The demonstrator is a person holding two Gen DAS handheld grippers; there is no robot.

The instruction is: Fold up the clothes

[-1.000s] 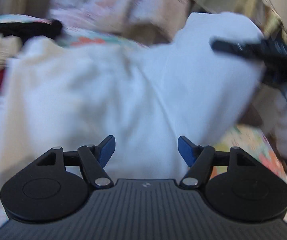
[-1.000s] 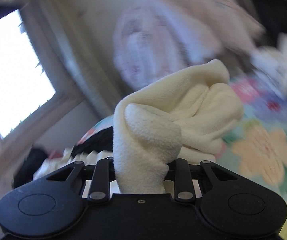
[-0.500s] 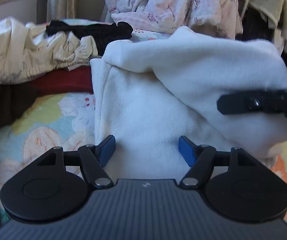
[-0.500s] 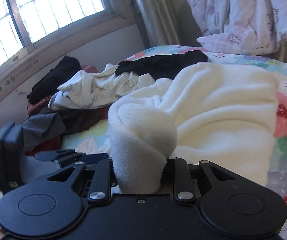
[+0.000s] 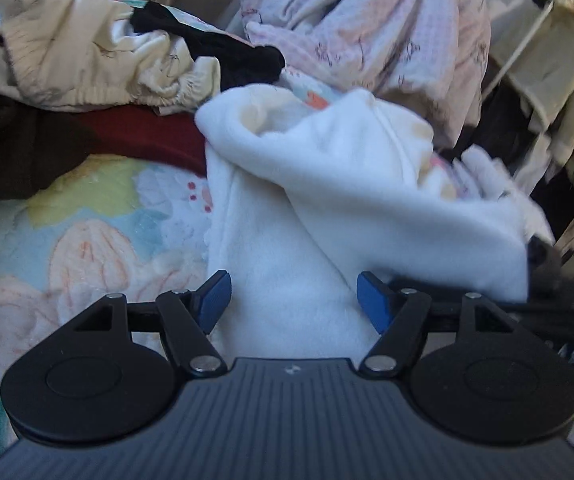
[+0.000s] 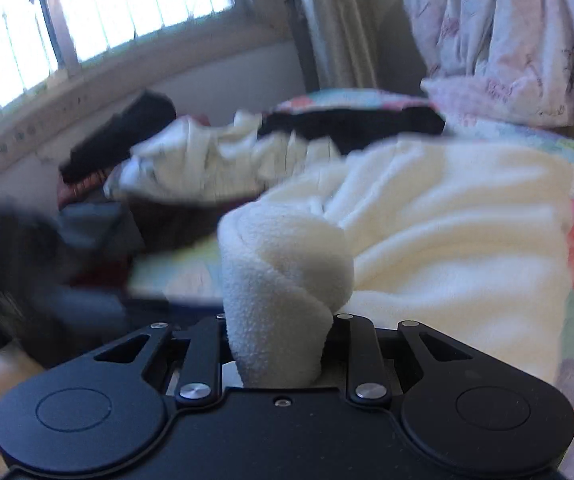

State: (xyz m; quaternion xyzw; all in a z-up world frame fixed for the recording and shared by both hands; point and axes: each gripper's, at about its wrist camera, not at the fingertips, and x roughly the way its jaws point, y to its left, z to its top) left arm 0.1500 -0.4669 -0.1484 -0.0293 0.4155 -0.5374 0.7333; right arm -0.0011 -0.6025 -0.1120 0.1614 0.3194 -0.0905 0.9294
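Observation:
A cream-white fleece garment [image 5: 327, 184] lies on the floral bedspread [image 5: 87, 240]. My left gripper [image 5: 293, 300] is open, blue pads [image 5: 215, 296] apart, with fleece lying between them. My right gripper [image 6: 279, 344] is shut on a bunched fold of the same fleece [image 6: 283, 272], which spreads away to the right [image 6: 467, 240]. The right gripper's fingertips are hidden by the cloth. Part of the right gripper shows dark at the left wrist view's right edge [image 5: 559, 304].
A crumpled cream garment [image 5: 87, 56], a black garment [image 5: 223, 52] and a dark red one [image 5: 139, 132] lie behind the fleece. A pink patterned cloth [image 5: 367, 20] hangs at the back. A window [image 6: 107, 12] is at upper left in the right wrist view.
The fleece has come down onto the bed and its upper fold has sagged to the right. Both grippers have shifted; the right one still holds its bunch, the left stays open.

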